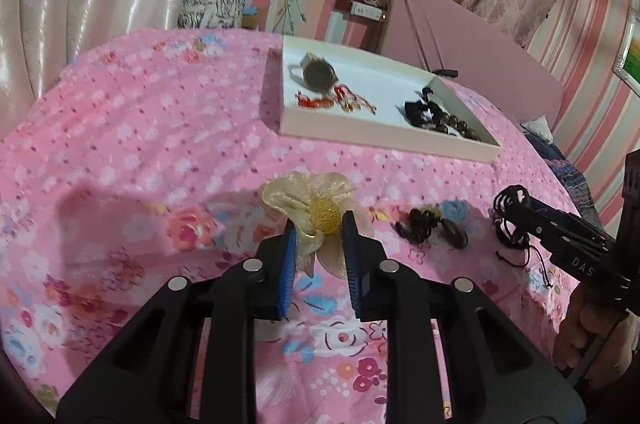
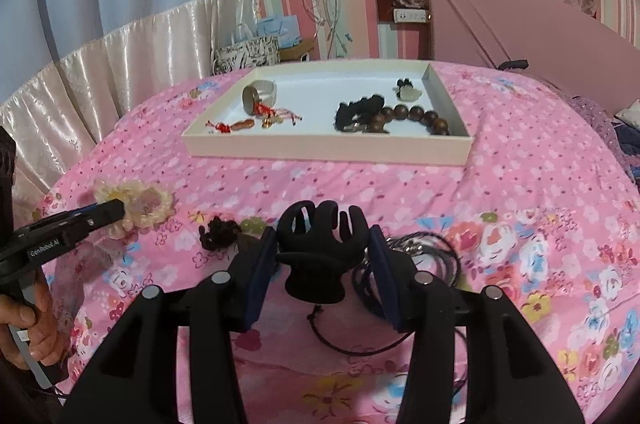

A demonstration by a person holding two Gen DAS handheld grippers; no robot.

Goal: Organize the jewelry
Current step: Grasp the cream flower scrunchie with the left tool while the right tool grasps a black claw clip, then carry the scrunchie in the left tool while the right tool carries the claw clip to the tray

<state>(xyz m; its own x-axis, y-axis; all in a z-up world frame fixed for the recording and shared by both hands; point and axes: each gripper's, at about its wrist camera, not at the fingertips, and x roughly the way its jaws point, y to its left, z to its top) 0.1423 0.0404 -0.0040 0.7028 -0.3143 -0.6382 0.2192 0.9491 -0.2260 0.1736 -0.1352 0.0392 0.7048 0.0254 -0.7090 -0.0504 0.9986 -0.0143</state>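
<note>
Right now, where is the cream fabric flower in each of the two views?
Left wrist view: cream fabric flower at centre, between the left hand-held gripper's pads.
Right wrist view: flower at far left, at that hand-held gripper's tip.
Shared landmark: white tray behind it.

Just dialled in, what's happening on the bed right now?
A person is sorting jewelry into the shallow white tray. The left gripper is shut on a cream fabric flower with a yellow centre; the right gripper clamps a black plastic claw hair clip. A brown scrunchie and black cords lie on the pink floral bedspread.
</note>
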